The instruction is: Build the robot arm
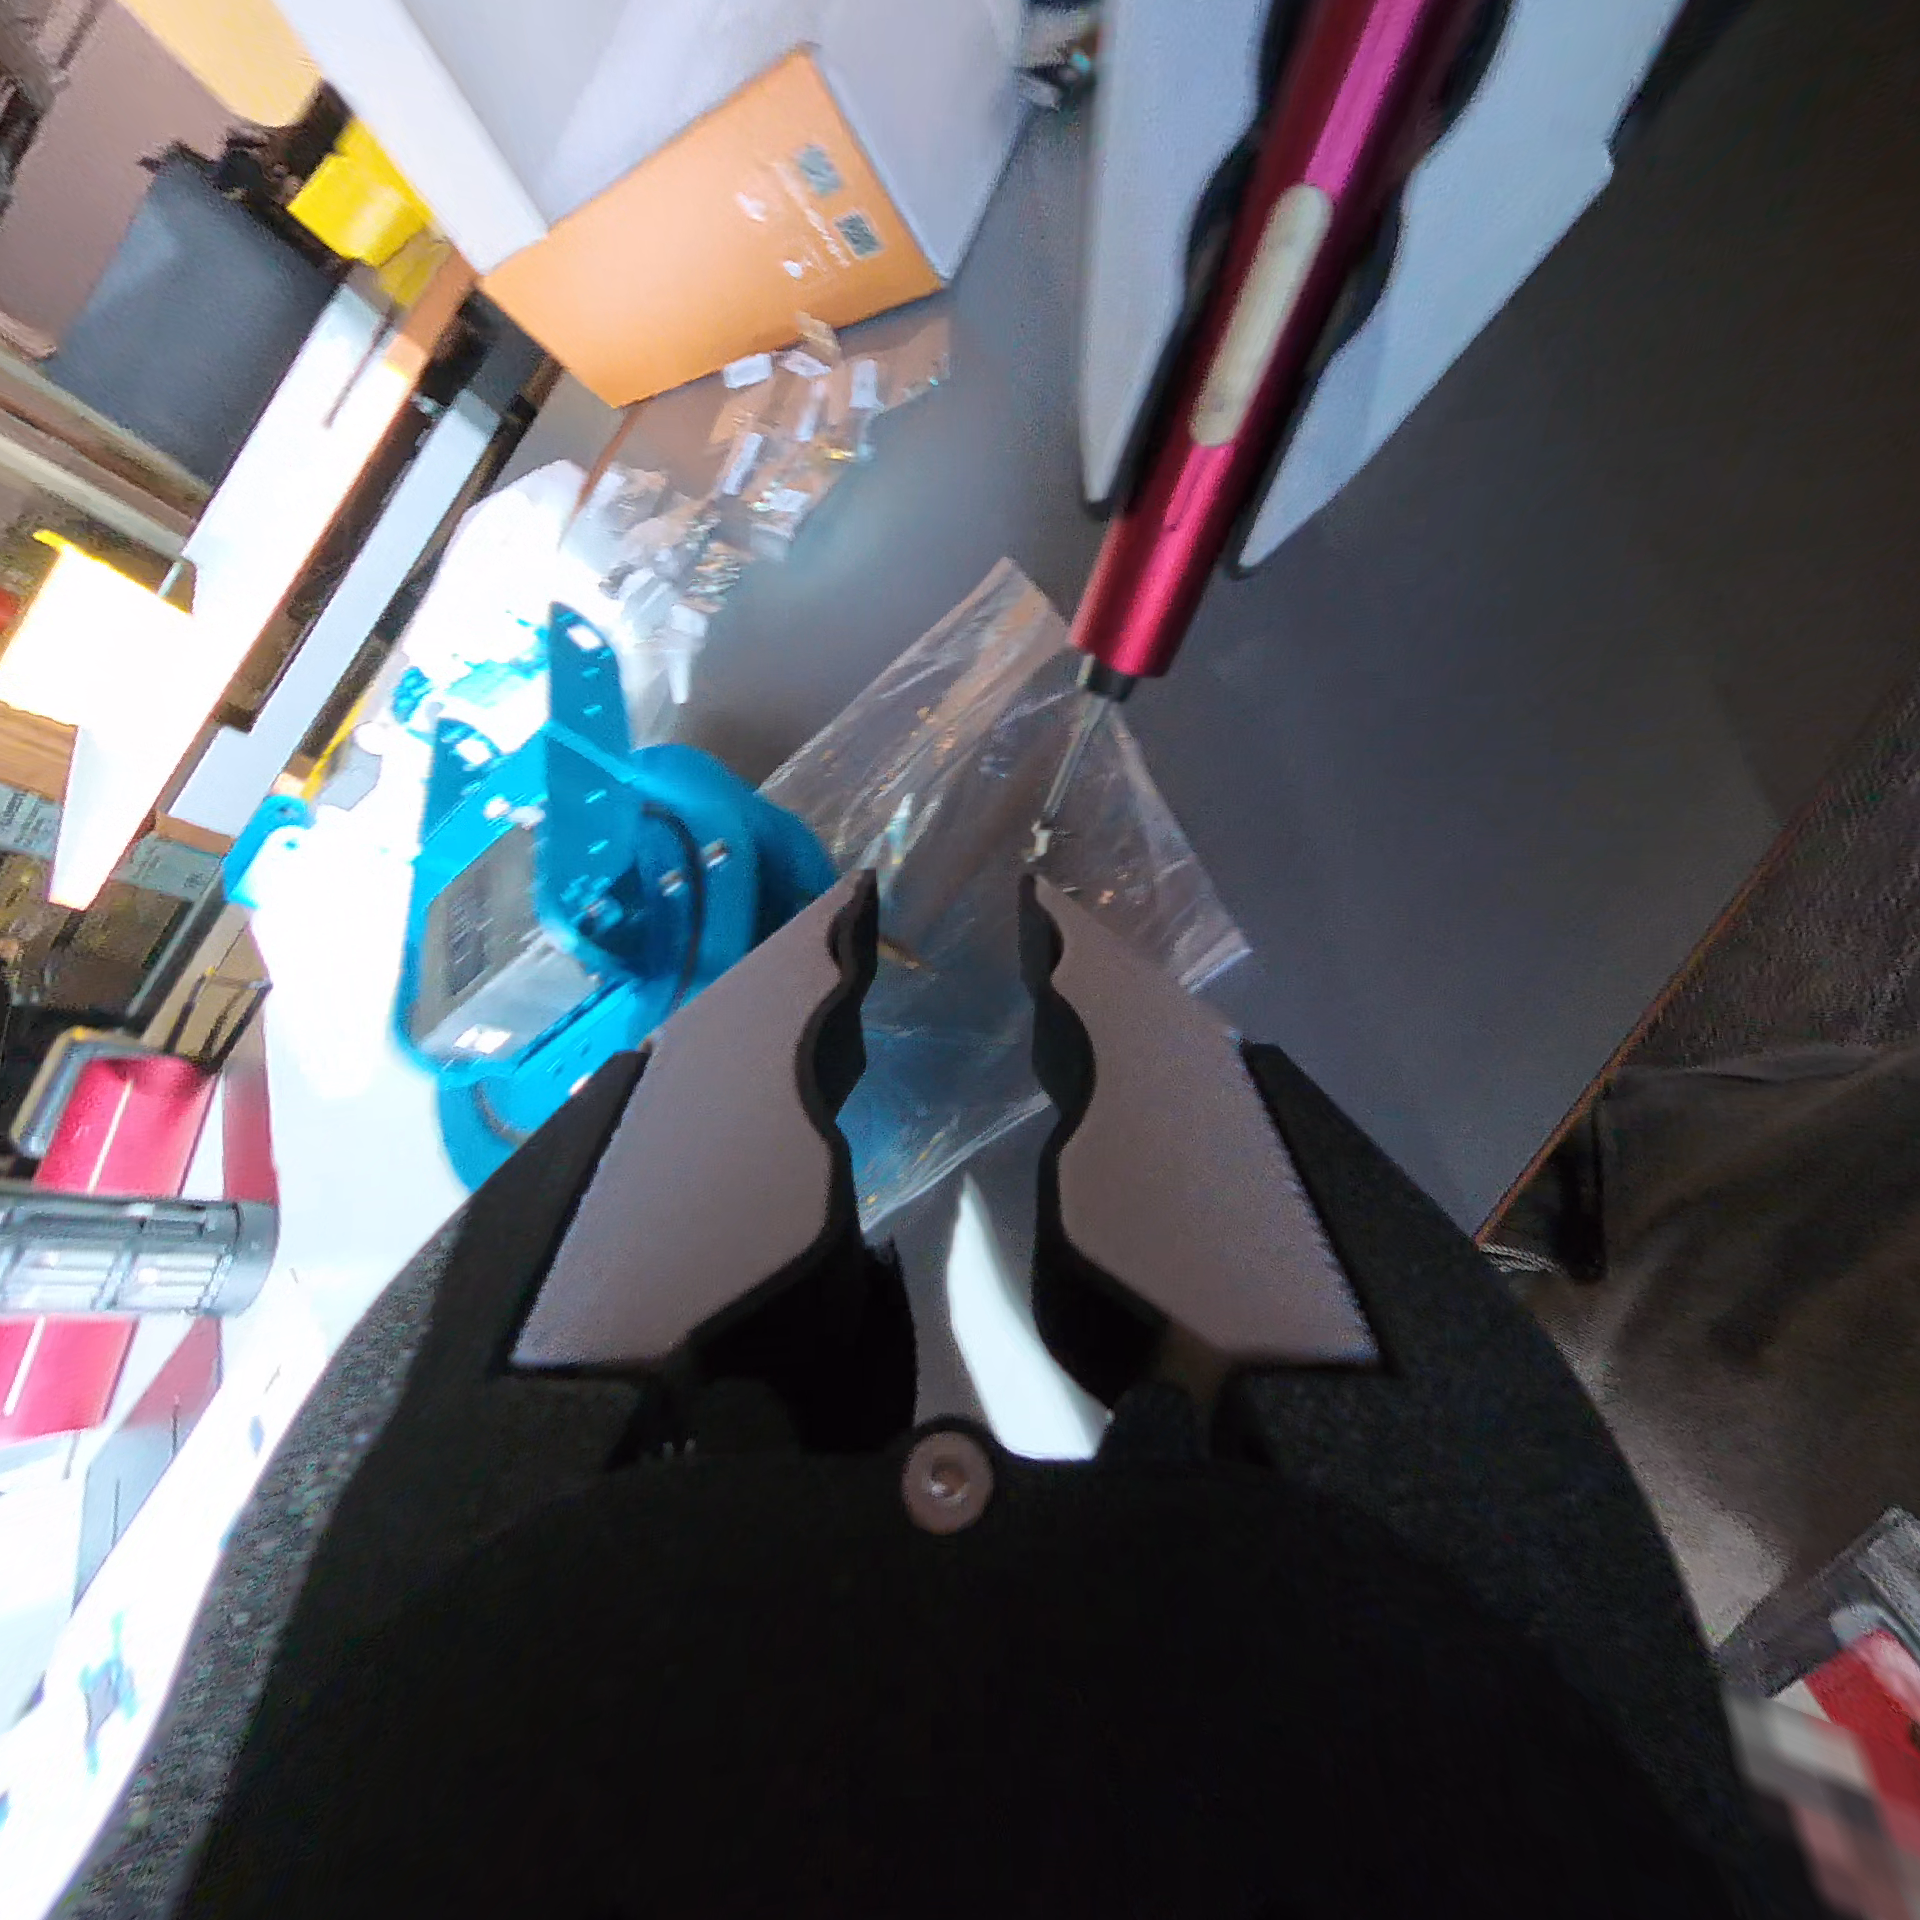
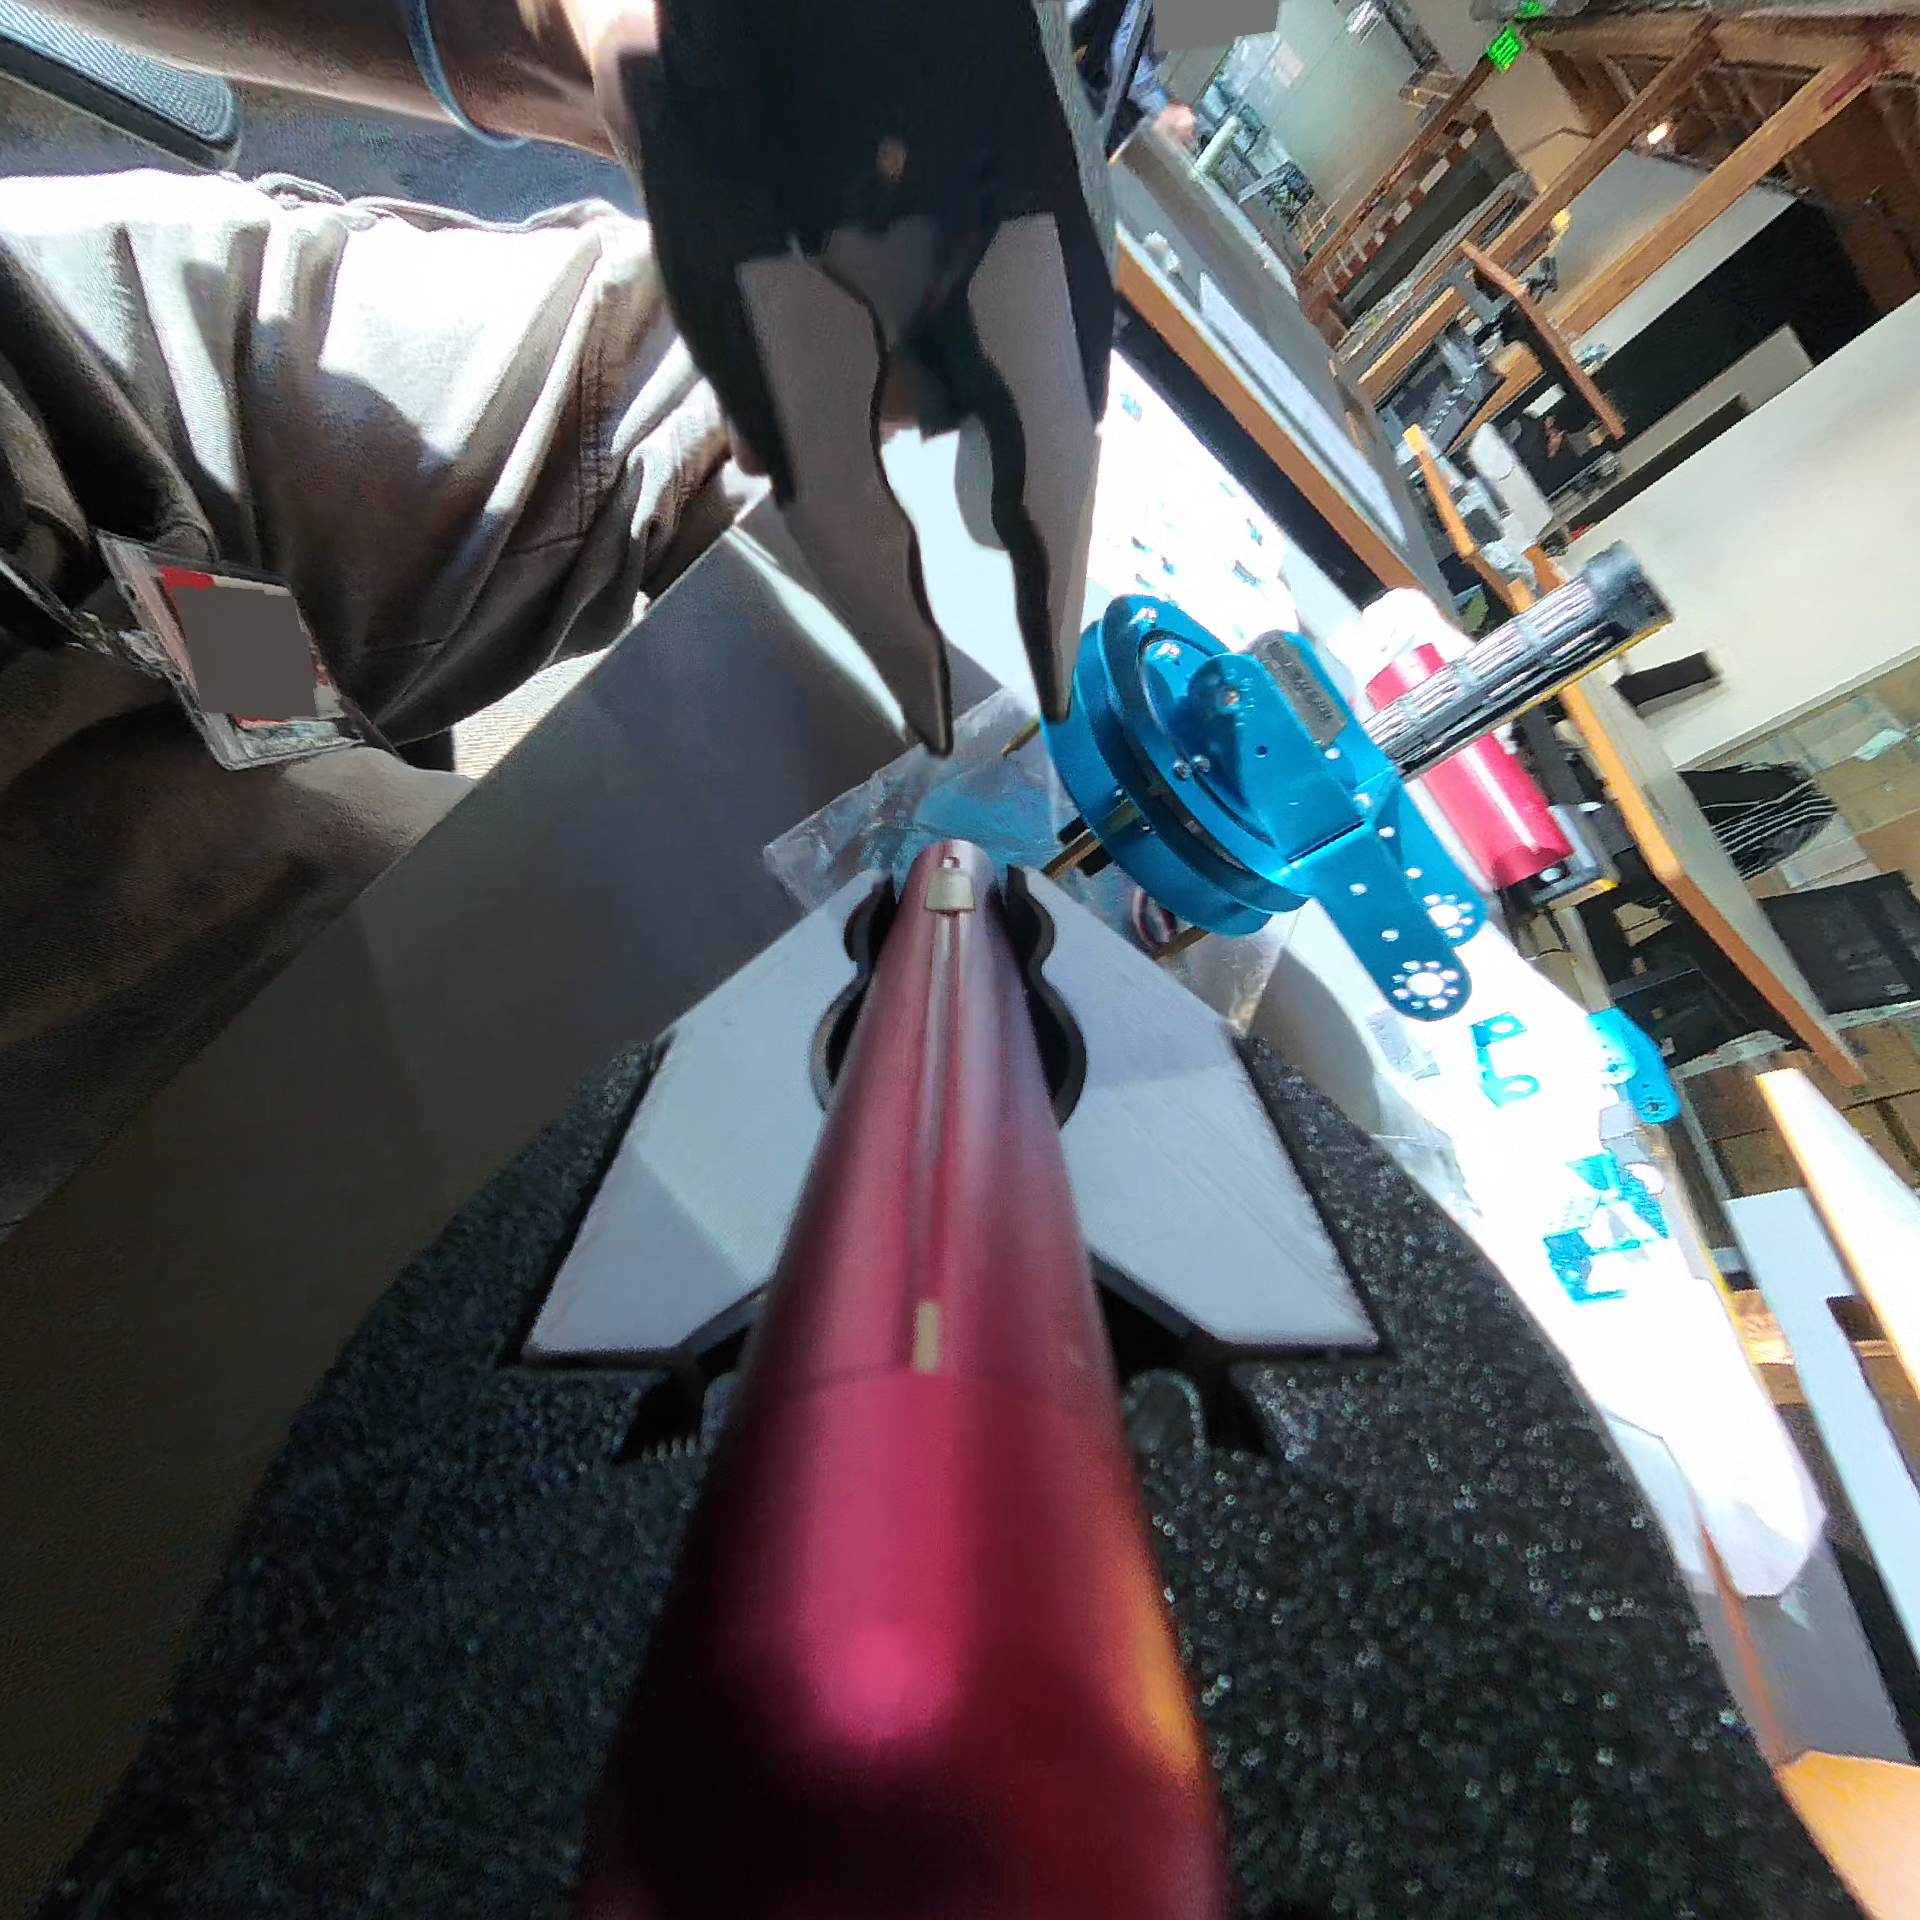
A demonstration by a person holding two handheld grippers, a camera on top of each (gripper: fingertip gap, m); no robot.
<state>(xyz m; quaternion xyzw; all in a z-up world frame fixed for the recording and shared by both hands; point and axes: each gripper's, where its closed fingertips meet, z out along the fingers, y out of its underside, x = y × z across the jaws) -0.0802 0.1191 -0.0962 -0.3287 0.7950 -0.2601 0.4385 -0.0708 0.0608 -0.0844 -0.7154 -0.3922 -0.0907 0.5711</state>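
My right gripper is shut on a red electric screwdriver. In the left wrist view that gripper comes down from the top, and the screwdriver has its thin bit tip resting on a clear plastic bag of small screws. My left gripper is open with a narrow gap and holds nothing; its tips hover just over the same bag. It also shows in the right wrist view. A blue metal servo assembly stands right beside the bag.
An orange box and small parts bags lie farther back on the dark table. A red case, a grey bit holder and loose blue brackets lie beyond the assembly. A person's trousers and badge are alongside.
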